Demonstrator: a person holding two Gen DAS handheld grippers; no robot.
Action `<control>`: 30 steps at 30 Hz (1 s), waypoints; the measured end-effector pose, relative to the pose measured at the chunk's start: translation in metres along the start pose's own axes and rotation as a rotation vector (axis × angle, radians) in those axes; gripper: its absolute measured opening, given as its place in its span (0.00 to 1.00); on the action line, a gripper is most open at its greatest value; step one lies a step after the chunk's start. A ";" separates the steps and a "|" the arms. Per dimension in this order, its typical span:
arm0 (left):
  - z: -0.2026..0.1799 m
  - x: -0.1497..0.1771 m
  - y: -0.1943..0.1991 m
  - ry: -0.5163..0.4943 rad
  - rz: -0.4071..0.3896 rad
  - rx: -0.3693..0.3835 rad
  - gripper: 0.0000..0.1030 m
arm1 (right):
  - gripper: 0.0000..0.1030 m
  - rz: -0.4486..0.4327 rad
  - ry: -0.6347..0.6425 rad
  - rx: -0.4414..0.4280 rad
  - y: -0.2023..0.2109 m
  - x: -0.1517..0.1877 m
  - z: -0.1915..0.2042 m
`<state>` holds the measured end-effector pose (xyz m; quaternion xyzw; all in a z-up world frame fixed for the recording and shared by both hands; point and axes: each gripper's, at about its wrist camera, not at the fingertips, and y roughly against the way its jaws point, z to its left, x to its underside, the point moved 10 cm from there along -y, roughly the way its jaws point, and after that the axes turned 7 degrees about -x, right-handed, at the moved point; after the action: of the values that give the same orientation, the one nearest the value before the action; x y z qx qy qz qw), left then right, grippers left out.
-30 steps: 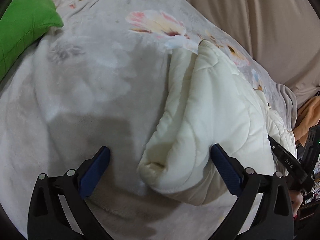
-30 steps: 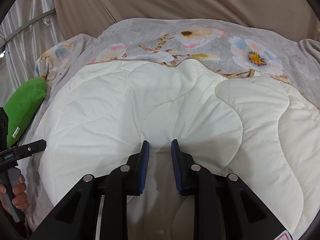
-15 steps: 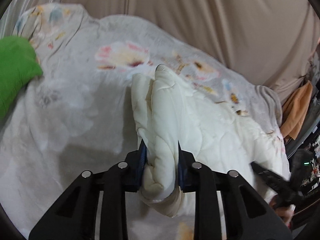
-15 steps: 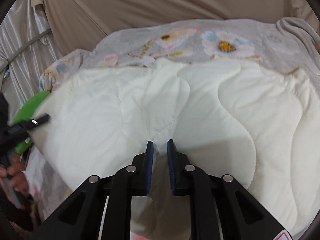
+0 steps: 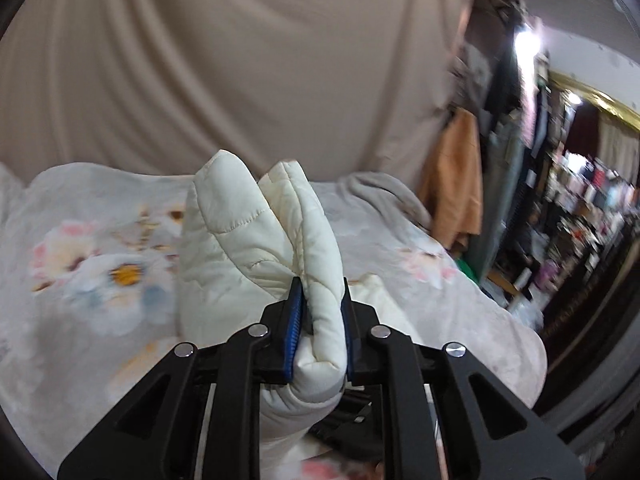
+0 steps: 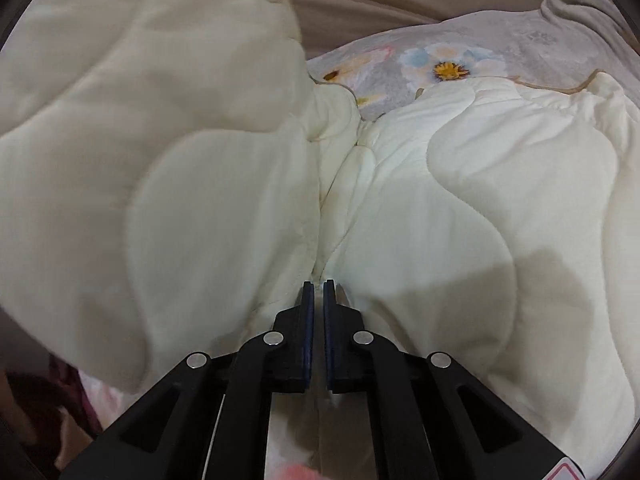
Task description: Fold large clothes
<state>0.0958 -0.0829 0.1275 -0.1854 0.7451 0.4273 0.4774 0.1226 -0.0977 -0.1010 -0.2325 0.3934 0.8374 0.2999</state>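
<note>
A cream quilted garment (image 6: 440,208) lies on a grey floral blanket (image 6: 472,44) over a bed. My left gripper (image 5: 320,304) is shut on a thick folded edge of the garment (image 5: 256,240) and holds it lifted above the blanket (image 5: 80,264). My right gripper (image 6: 319,288) is shut on a crease of the garment near its front edge. In the right wrist view the lifted left half of the garment (image 6: 140,120) hangs over the half that lies flat.
A beige curtain (image 5: 240,60) hangs behind the bed. An orange cloth (image 5: 456,184) hangs at the right, beside cluttered shelves (image 5: 580,208). The blanket's edge drops off at the right (image 5: 520,344).
My left gripper closed on the garment's edge, then lifted it up and swung right. My right gripper closed tighter on the crease. The garment's left half rose over the right half.
</note>
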 end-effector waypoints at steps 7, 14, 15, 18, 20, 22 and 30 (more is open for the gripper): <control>-0.075 0.046 -0.089 -0.089 0.188 0.088 0.14 | 0.05 -0.127 -0.069 0.056 0.093 0.019 -0.039; -0.105 0.116 -0.144 -0.160 0.339 0.059 0.14 | 0.10 -0.210 -0.156 0.155 0.160 0.034 -0.092; -0.106 0.126 -0.150 -0.160 0.360 0.051 0.14 | 0.10 -0.219 -0.168 0.163 0.167 0.034 -0.099; -0.111 0.142 -0.159 -0.182 0.377 0.024 0.15 | 0.12 -0.245 -0.182 0.176 0.180 0.032 -0.106; -0.112 0.145 -0.158 -0.200 0.379 0.011 0.18 | 0.13 -0.257 -0.186 0.176 0.187 0.030 -0.109; -0.114 0.136 -0.145 -0.189 0.362 0.035 0.21 | 0.14 -0.272 -0.189 0.173 0.195 0.025 -0.105; -0.060 0.049 -0.025 -0.059 0.093 0.025 0.78 | 0.75 -0.335 -0.108 0.073 0.221 -0.028 -0.070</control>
<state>0.0567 -0.1399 0.0841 -0.1319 0.7439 0.4448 0.4810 0.0012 -0.2752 -0.0094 -0.2383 0.3626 0.7721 0.4644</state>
